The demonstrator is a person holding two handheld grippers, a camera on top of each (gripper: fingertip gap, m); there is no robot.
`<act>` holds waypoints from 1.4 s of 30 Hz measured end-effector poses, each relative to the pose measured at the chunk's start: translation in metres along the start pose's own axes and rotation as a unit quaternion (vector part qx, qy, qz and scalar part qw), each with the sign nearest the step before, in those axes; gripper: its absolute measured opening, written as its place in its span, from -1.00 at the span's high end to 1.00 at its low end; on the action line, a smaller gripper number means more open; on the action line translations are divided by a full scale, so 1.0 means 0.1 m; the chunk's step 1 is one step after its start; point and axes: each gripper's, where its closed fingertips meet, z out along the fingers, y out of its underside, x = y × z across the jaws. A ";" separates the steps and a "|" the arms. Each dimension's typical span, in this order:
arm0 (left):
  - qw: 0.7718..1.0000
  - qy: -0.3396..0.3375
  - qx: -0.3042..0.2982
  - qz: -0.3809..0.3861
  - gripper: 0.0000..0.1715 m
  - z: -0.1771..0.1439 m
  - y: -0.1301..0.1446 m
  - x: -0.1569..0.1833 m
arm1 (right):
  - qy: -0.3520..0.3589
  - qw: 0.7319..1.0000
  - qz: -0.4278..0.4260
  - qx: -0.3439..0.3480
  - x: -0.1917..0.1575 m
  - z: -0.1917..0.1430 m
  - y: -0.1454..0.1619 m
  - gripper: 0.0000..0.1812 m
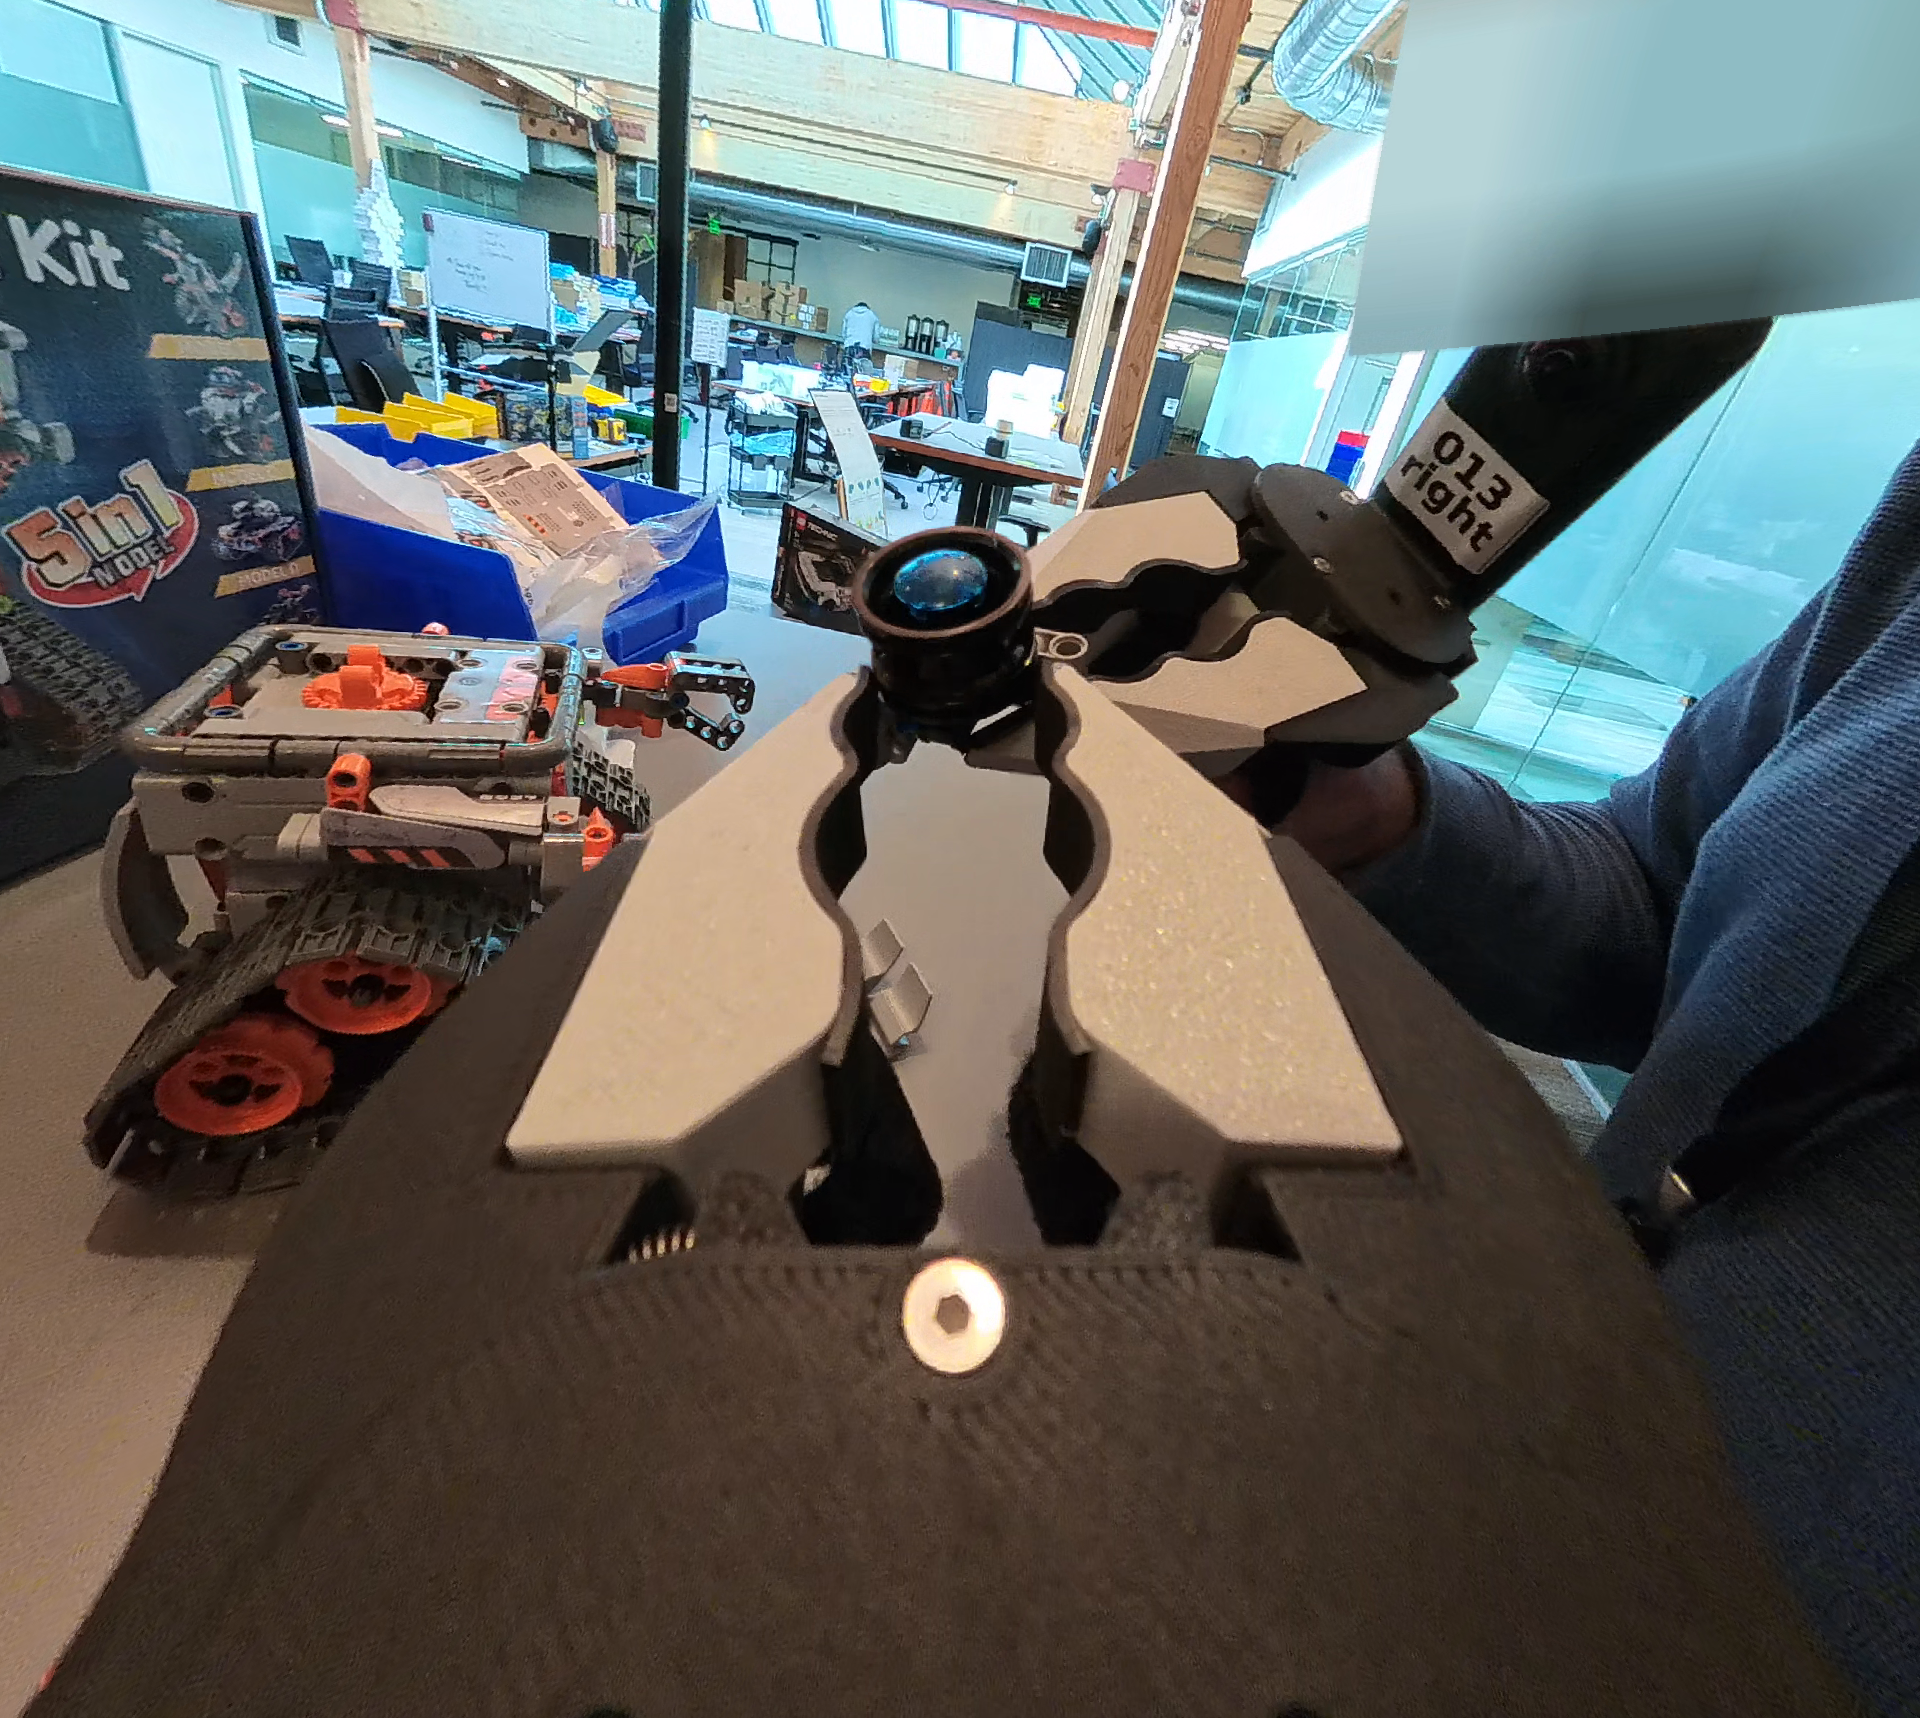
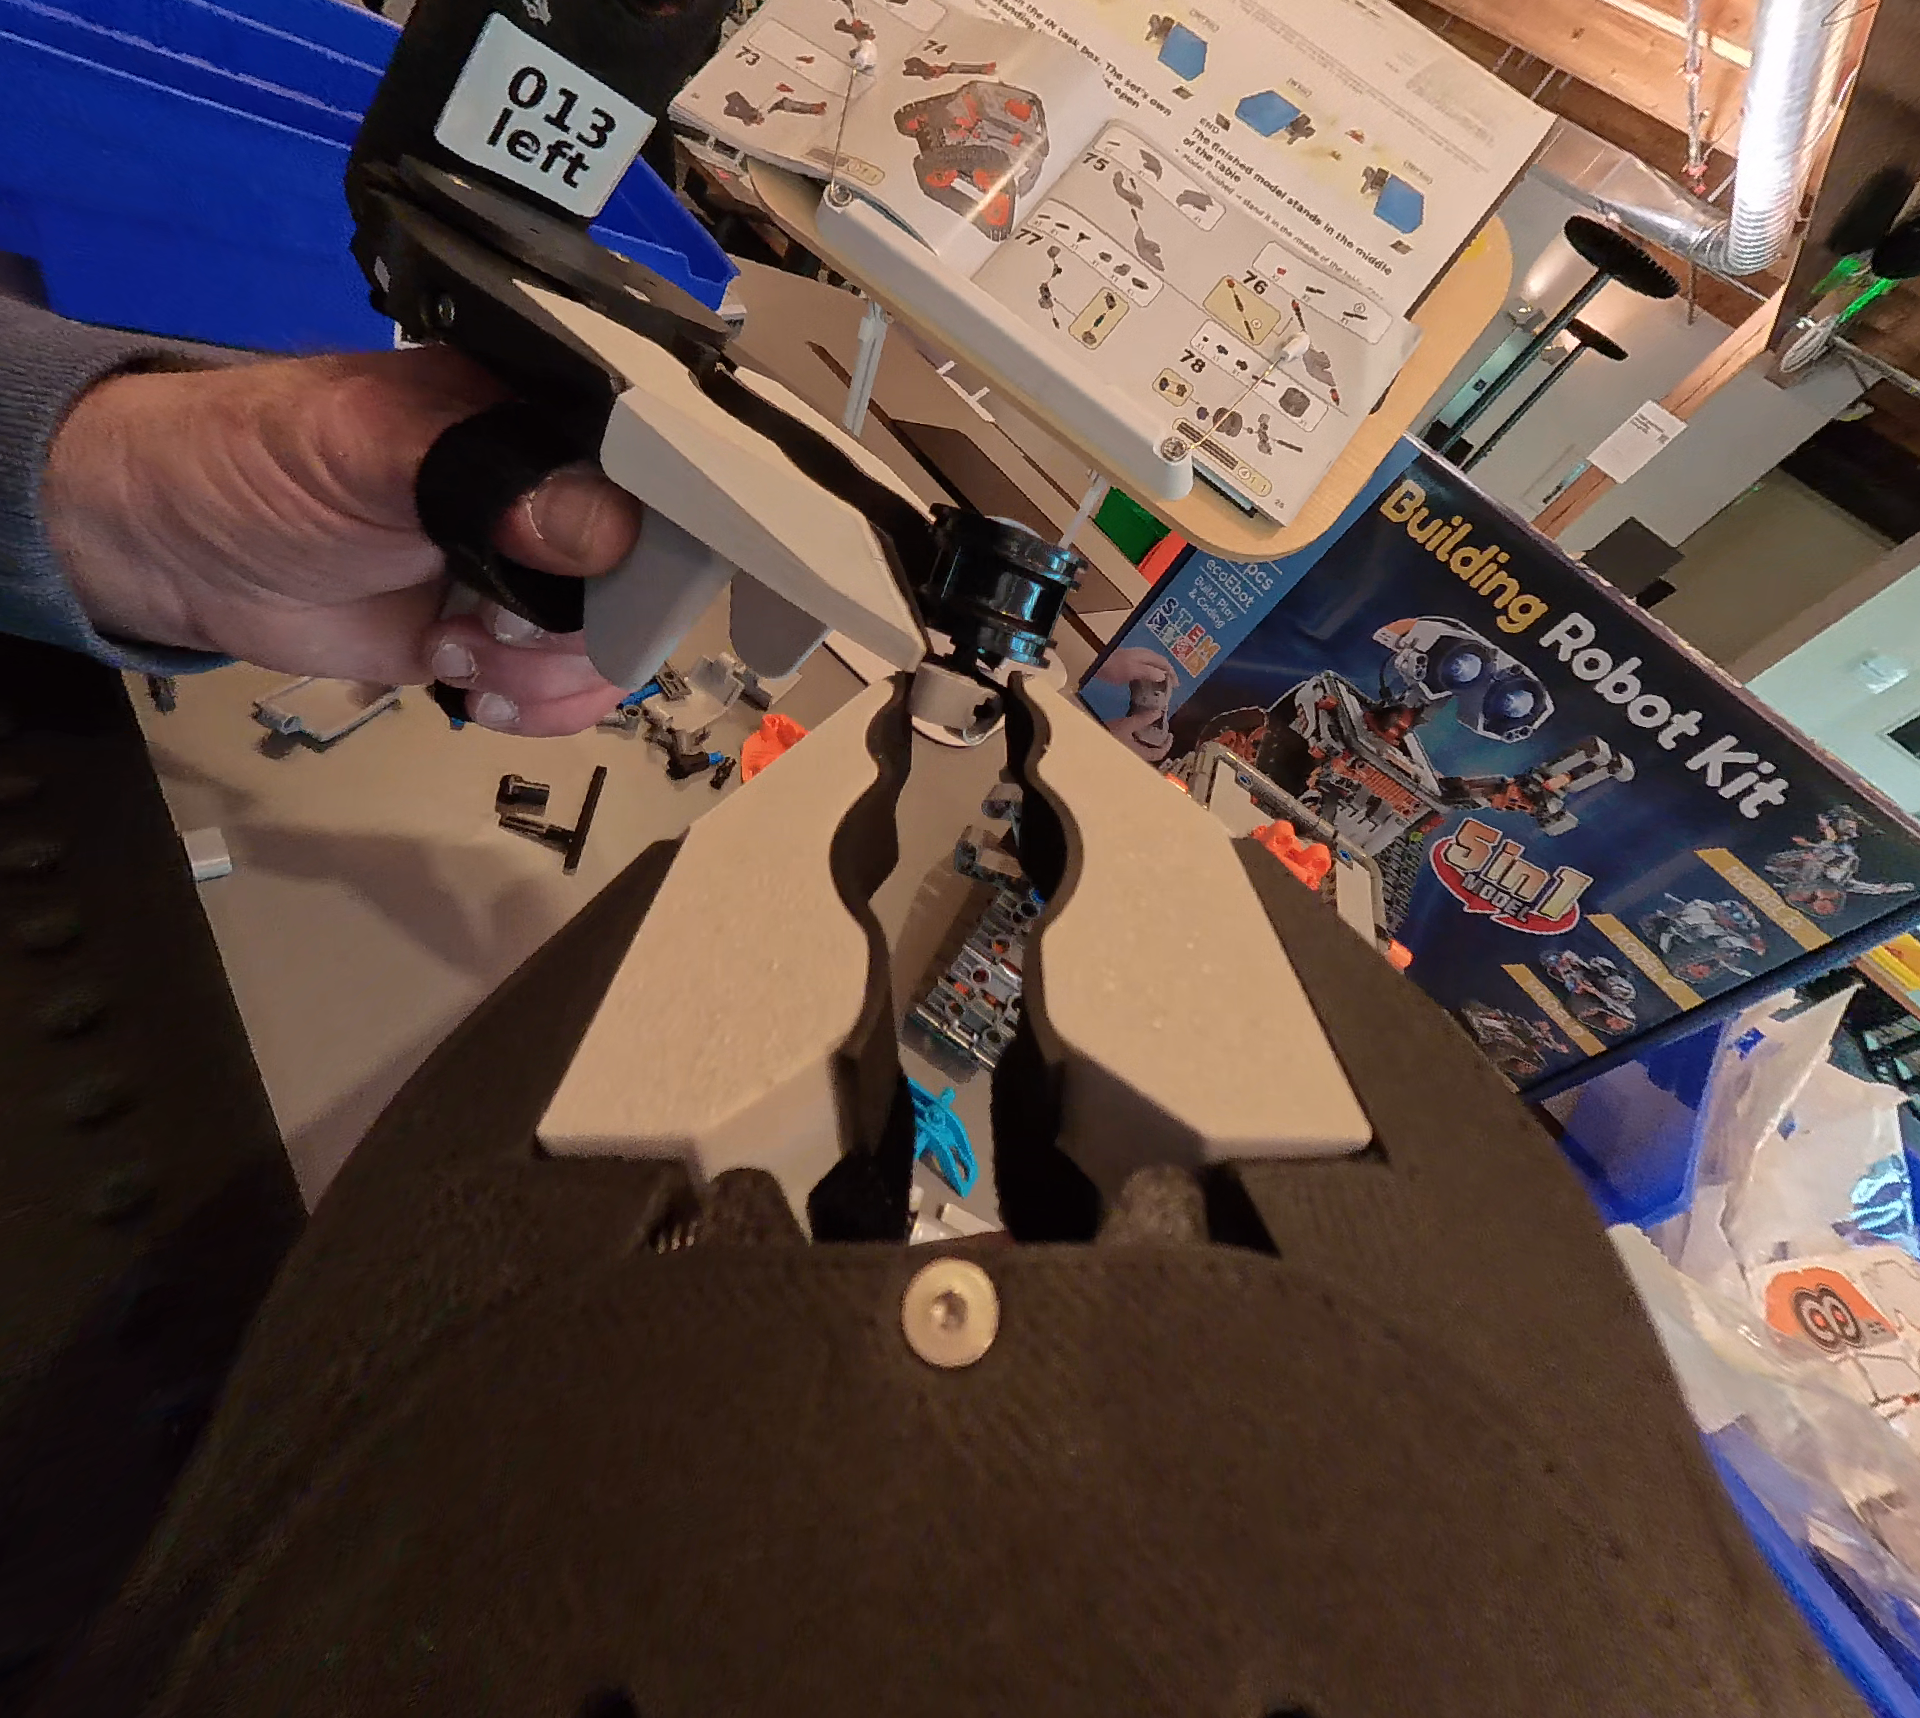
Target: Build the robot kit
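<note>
My left gripper (image 1: 951,694) is shut on a black round eye piece with a blue lens (image 1: 943,593), held up above the table. My right gripper (image 2: 958,687) is shut on a small grey connector (image 2: 951,710) that sits against the underside of that eye piece (image 2: 1000,590). The two grippers meet tip to tip: the right gripper (image 1: 1051,662) comes in from the right in the left wrist view, and the left gripper (image 2: 923,621) from the upper left in the right wrist view. A grey and orange tracked robot model (image 1: 343,827) stands on the table to the left.
A kit box (image 2: 1558,785) stands behind the model. An instruction booklet (image 2: 1091,214) rests on a stand. Loose parts (image 2: 551,806) lie on the table. A blue bin with plastic bags (image 1: 499,572) is at the back, another bin (image 2: 1766,1253) at the right. My two grippers' fingertips are within a few centimetres of each other.
</note>
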 end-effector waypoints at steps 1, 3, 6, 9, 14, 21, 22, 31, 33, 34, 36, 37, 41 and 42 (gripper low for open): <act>1.000 -0.003 0.000 0.004 0.68 0.00 0.00 0.00 | 0.004 1.000 -0.003 -0.004 0.02 -0.02 0.01 0.83; 1.000 -0.012 0.001 0.010 0.61 -0.01 -0.01 -0.02 | 0.007 1.000 -0.007 -0.011 0.04 -0.06 0.05 0.83; 0.999 -0.030 -0.015 0.024 0.52 -0.03 0.01 -0.05 | -0.006 0.999 -0.007 -0.031 0.07 -0.15 0.19 0.83; 0.997 -0.045 -0.048 0.040 0.52 -0.06 0.11 -0.07 | -0.047 0.998 0.006 -0.038 -0.01 -0.24 0.33 0.83; 0.989 -0.064 -0.114 0.073 0.51 -0.16 0.34 -0.12 | -0.111 0.990 0.034 -0.079 -0.17 -0.36 0.65 0.83; 0.965 -0.138 -0.196 0.110 0.54 -0.52 0.66 -0.33 | -0.202 0.960 0.015 -0.194 -0.47 -0.60 1.28 0.83; 0.961 -0.146 -0.205 0.115 0.54 -0.56 0.69 -0.35 | -0.198 0.957 0.002 -0.213 -0.49 -0.60 1.37 0.83; 0.936 -0.217 -0.224 0.162 0.54 -0.78 0.55 -0.53 | -0.197 0.945 -0.043 -0.258 -0.66 -0.54 1.60 0.57; 0.928 -0.237 -0.227 0.175 0.55 -0.84 0.44 -0.61 | -0.210 0.942 -0.036 -0.258 -0.67 -0.56 1.58 0.57; 0.925 -0.247 -0.225 0.182 0.55 -0.87 0.37 -0.65 | -0.210 0.942 -0.043 -0.258 -0.65 -0.57 1.56 0.55; 0.918 -0.267 -0.219 0.194 0.56 -0.92 0.19 -0.74 | -0.218 0.942 -0.044 -0.250 -0.60 -0.60 1.48 0.50; 0.913 -0.284 -0.219 0.196 0.55 -0.96 0.11 -0.81 | -0.220 0.944 -0.043 -0.244 -0.55 -0.61 1.42 0.50; 0.897 -0.342 -0.200 0.195 0.55 -1.00 -0.29 -1.13 | -0.190 0.960 -0.049 -0.202 -0.24 -0.54 1.12 0.52; 0.894 -0.352 -0.197 0.196 0.55 -0.98 -0.39 -1.23 | -0.180 0.965 -0.042 -0.185 -0.16 -0.51 1.05 0.54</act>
